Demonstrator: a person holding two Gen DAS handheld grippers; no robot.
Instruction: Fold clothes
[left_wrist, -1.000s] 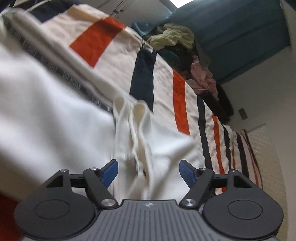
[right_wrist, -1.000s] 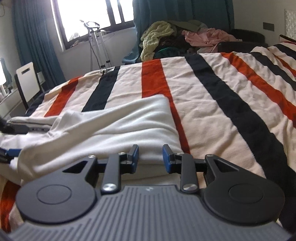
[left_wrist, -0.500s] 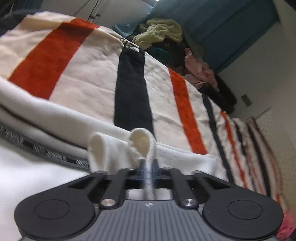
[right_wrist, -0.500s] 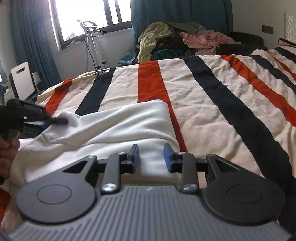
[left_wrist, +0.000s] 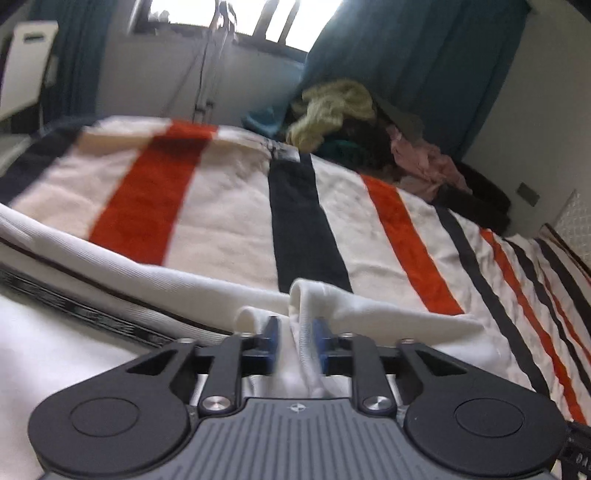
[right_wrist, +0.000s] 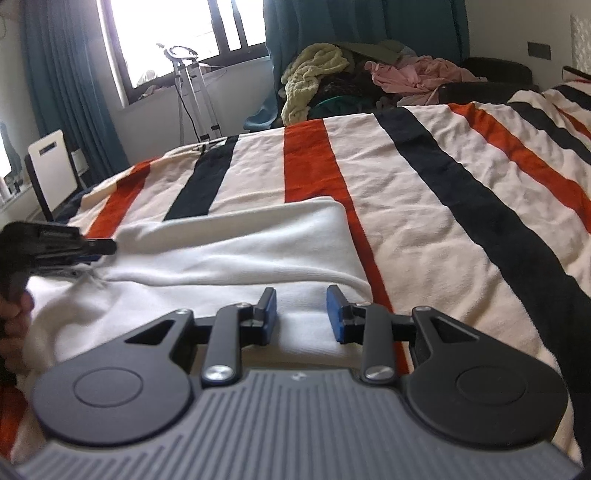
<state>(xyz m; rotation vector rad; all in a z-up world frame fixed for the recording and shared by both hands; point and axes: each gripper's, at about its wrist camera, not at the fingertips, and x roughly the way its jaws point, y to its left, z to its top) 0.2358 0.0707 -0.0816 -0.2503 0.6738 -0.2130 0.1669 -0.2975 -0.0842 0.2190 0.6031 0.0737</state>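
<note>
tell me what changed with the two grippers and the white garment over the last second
The left gripper closed on a raised fold of the white garment, and its jaws have just been opening again, fabric between them. The right gripper stayed part open over the garment's edge; the striped blanket is unchanged.

Bed (right_wrist: 424, 206) w/ a cream blanket (left_wrist: 229, 206), striped orange + navy/black, stripes running away from both cams toward the far edge. Blanket fairly flat, light wrinkles only. Lying directly on it, near side: white garment (right_wrist: 236, 254), partly folded, one layer doubled over another; its rounded fold edge sits across an orange stripe in the right wrist view. Dark printed band (left_wrist: 74, 306) runs along the garment in the left wrist view, lettering too blurred to read. At the far end a heap of clothes (right_wrist: 369, 77): pale yellow-green knit, pink piece, dark items; whether it rests on the bed or behind it, can't tell.
</note>
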